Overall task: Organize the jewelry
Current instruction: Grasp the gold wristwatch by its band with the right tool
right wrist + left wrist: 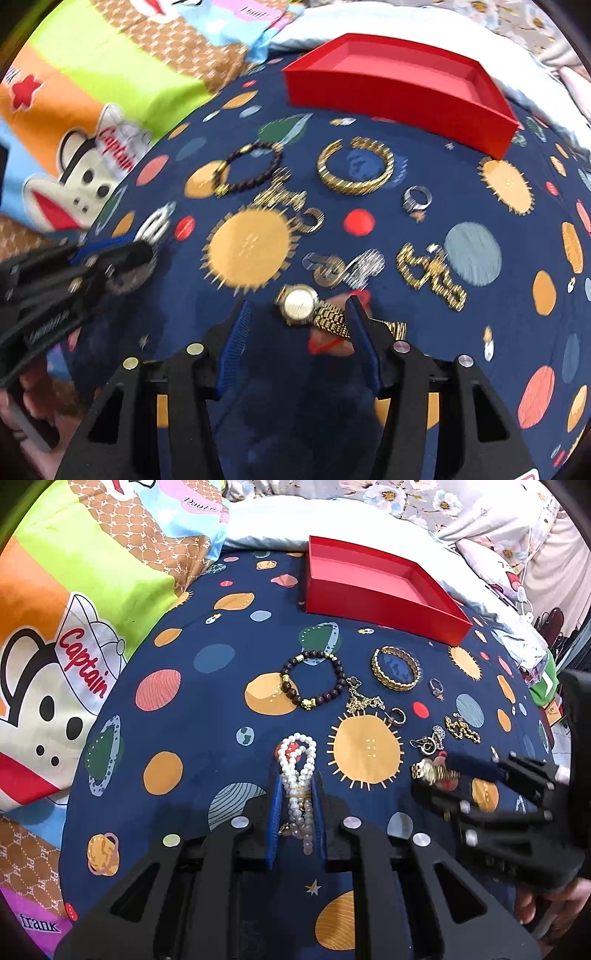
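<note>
My left gripper point(297, 775) is shut on a white pearl necklace point(298, 760) that hangs between its blue pads above the navy planet-print sheet. My right gripper point(299, 310) is open around a gold watch point(299, 304); the band lies against the right pad point(360, 328). The watch point(428, 770) and right gripper point(443, 771) also show in the left view. An empty red box point(373, 587) sits at the back, also in the right view point(399, 81). Loose on the sheet: dark bead bracelet point(312, 679), gold bangle point(395, 668), ring point(436, 686), gold chains point(461, 729), earrings point(430, 740).
A bright cartoon quilt point(74, 627) is bunched on the left. White and floral pillows point(461, 509) lie behind the box. A person's hand point(550, 901) holds the right gripper at the right edge.
</note>
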`<action>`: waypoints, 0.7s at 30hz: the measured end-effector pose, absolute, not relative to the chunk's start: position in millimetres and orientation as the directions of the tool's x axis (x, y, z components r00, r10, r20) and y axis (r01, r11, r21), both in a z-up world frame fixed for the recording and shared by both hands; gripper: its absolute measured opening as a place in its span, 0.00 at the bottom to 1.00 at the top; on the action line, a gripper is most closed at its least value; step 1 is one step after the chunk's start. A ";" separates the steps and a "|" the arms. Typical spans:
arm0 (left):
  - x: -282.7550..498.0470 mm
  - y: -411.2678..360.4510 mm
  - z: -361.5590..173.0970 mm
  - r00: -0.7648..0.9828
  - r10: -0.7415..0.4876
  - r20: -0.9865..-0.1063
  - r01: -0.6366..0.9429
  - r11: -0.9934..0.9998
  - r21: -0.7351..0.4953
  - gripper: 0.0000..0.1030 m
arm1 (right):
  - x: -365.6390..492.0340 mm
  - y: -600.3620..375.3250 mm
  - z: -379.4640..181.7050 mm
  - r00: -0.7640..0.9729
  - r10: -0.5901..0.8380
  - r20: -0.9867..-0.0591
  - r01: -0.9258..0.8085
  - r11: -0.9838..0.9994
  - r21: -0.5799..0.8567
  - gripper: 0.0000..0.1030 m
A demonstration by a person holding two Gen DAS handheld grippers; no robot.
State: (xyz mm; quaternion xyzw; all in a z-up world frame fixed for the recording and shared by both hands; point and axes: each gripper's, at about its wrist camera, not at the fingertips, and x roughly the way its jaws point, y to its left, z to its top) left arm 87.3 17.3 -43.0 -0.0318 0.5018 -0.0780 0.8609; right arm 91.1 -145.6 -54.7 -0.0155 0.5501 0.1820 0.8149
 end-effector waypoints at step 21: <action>87.9 13.4 -46.4 0.473 -0.170 -0.864 0.112 0.985 -0.133 0.15 | 80.5 -129.9 -59.1 0.342 0.214 -0.915 -0.380 0.922 0.074 0.23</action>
